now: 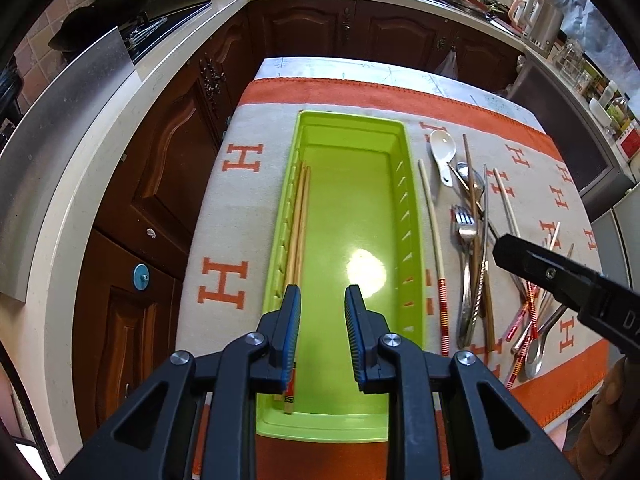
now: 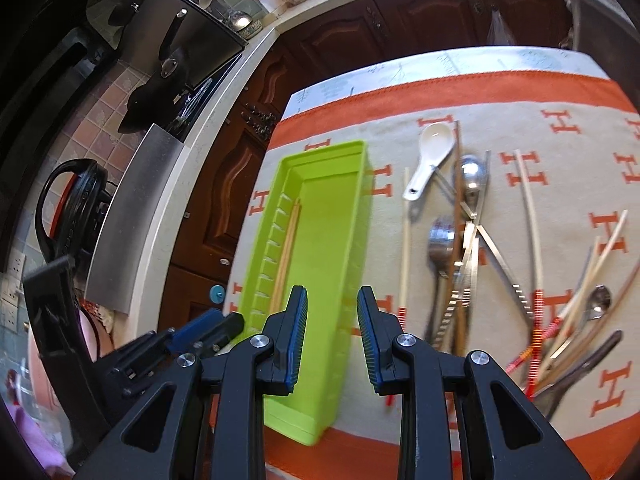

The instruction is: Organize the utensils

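A lime green tray [image 1: 412,200] lies lengthwise on an orange-and-grey cloth, and also shows in the right wrist view [image 2: 352,216]. A pair of wooden chopsticks [image 1: 298,224] lies along its left wall, also seen from the right wrist [image 2: 286,256]. To its right lies a loose pile: a white ceramic spoon [image 1: 443,152], forks [image 1: 466,232], metal spoons, tongs and red-banded chopsticks [image 1: 436,256]. My left gripper [image 1: 322,300] is open and empty over the tray's near end. My right gripper [image 2: 332,300] is open and empty above the tray's right rim; it also shows in the left wrist view [image 1: 500,246].
The cloth [image 1: 236,216] covers a small table with its left edge close to dark wooden cabinets [image 1: 160,168]. A white counter [image 1: 120,100] with a stove and pots runs along the left and back. A kettle [image 1: 540,20] stands at the back right.
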`<state>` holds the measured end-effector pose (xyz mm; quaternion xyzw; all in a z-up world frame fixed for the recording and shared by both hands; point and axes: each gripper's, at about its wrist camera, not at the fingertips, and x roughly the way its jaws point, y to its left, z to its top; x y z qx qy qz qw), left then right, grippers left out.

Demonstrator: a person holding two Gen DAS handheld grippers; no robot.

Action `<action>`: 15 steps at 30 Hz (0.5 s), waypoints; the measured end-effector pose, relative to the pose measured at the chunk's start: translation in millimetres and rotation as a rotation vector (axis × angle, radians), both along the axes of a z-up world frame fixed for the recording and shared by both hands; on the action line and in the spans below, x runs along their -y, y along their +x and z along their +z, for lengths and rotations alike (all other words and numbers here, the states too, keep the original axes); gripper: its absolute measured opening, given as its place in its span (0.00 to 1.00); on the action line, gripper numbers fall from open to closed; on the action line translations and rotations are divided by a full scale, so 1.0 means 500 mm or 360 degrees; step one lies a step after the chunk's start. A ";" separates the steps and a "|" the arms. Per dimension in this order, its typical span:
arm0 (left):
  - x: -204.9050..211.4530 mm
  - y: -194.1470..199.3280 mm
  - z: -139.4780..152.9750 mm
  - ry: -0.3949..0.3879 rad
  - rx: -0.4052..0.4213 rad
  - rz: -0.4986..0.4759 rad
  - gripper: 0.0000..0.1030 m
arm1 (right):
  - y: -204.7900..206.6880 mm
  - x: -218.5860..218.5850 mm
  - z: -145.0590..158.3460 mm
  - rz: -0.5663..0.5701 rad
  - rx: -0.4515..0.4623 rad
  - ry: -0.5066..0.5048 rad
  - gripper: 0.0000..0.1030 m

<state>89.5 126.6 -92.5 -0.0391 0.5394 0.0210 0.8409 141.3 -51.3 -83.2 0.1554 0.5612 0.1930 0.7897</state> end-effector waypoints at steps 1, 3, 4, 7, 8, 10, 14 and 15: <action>0.005 -0.002 0.002 -0.0002 0.0012 0.0002 0.21 | -0.005 0.013 0.002 -0.0006 0.0014 -0.0004 0.25; 0.017 -0.006 0.007 -0.0017 0.0057 0.0001 0.26 | -0.016 0.038 0.005 -0.0022 0.0043 -0.0009 0.25; 0.022 -0.008 0.010 -0.0030 0.0076 -0.0002 0.31 | -0.021 0.052 0.009 -0.0029 0.0066 -0.0010 0.25; 0.043 -0.011 0.018 -0.0092 0.0127 -0.0018 0.41 | -0.043 0.097 0.022 -0.0071 0.0159 -0.0055 0.25; 0.048 -0.011 0.020 -0.0102 0.0138 -0.0024 0.41 | -0.048 0.110 0.025 -0.0080 0.0180 -0.0064 0.25; 0.069 -0.012 0.025 -0.0113 0.0167 -0.0062 0.41 | -0.059 0.144 0.032 -0.0082 0.0234 -0.0064 0.25; 0.109 -0.009 0.024 -0.0132 0.0157 -0.0125 0.41 | -0.089 0.203 0.042 -0.0082 0.0376 -0.0127 0.25; 0.122 -0.007 0.022 -0.0136 0.0148 -0.0145 0.41 | -0.098 0.221 0.042 -0.0087 0.0403 -0.0156 0.25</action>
